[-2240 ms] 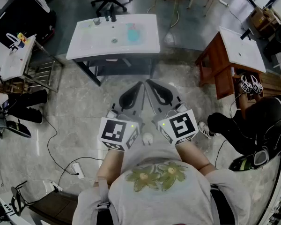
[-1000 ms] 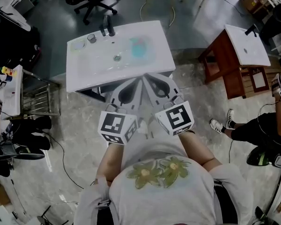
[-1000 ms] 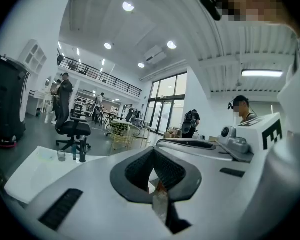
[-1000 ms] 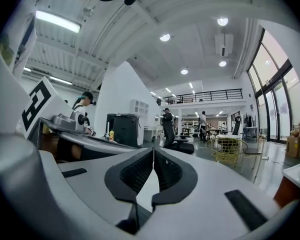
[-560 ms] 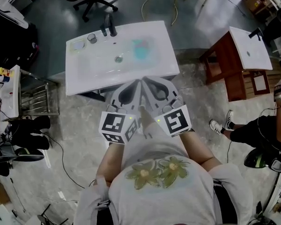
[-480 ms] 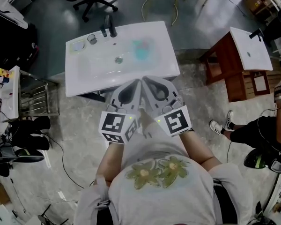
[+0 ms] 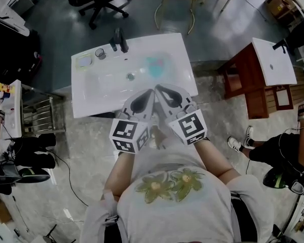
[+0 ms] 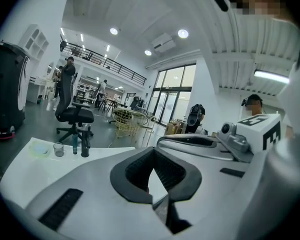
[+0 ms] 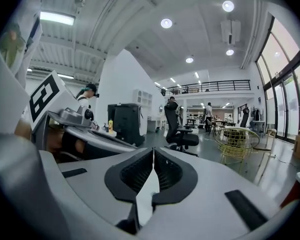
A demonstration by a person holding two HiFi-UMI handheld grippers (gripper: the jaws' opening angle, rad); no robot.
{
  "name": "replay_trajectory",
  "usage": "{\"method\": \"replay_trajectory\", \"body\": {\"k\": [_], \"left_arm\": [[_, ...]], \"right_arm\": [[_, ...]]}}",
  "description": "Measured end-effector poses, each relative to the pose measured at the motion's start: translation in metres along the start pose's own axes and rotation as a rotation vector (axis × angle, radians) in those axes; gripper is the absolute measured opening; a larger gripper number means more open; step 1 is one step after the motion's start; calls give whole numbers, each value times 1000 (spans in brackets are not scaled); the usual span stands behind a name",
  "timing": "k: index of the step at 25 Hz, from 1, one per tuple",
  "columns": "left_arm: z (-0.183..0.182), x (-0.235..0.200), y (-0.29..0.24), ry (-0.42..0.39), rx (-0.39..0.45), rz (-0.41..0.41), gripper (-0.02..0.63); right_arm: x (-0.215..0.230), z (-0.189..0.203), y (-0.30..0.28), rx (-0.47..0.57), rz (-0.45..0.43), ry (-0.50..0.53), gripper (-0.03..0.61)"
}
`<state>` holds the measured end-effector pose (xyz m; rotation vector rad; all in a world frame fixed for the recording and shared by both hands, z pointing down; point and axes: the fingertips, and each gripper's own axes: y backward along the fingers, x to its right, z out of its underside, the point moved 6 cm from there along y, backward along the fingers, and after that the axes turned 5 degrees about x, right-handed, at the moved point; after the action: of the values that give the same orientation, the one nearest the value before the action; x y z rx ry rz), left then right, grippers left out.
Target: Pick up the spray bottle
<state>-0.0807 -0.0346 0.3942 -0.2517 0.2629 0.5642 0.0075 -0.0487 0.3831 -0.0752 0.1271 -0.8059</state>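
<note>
Head view: I am holding the left gripper [image 7: 150, 92] and right gripper [image 7: 161, 90], both pinched shut and empty, over the near rim of the white sink [image 7: 91, 103] (approach stage).
The slim bottle [image 7: 113, 45], which I am taking for the spray bottle, is standing at the far rim just beside the black faucet [image 7: 123, 39]; reaching it calls for opening one claw first. The glass [image 7: 100, 53] nearby is looking empty; an unclear teal patch [image 7: 154, 66] is lying in the basin.
</note>
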Motion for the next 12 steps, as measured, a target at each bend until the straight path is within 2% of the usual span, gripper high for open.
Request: {"method": "replay_trajectory", "body": {"k": [6, 10, 11, 12], "left_arm": [[5, -31, -24, -6, -60, -5, 9], [4, -50, -36, -1, -83, -12, 9], [4, -54, -39, -1, -89, -13, 9], [4, -58, -42, -2, -94, -13, 9]], "right_arm": [[21, 19, -29, -77, -55, -7, 25], [42, 36, -47, -123, -53, -16, 26], [47, 42, -52, -147, -57, -21, 43], [51, 48, -57, -174, -64, -29, 109]]}}
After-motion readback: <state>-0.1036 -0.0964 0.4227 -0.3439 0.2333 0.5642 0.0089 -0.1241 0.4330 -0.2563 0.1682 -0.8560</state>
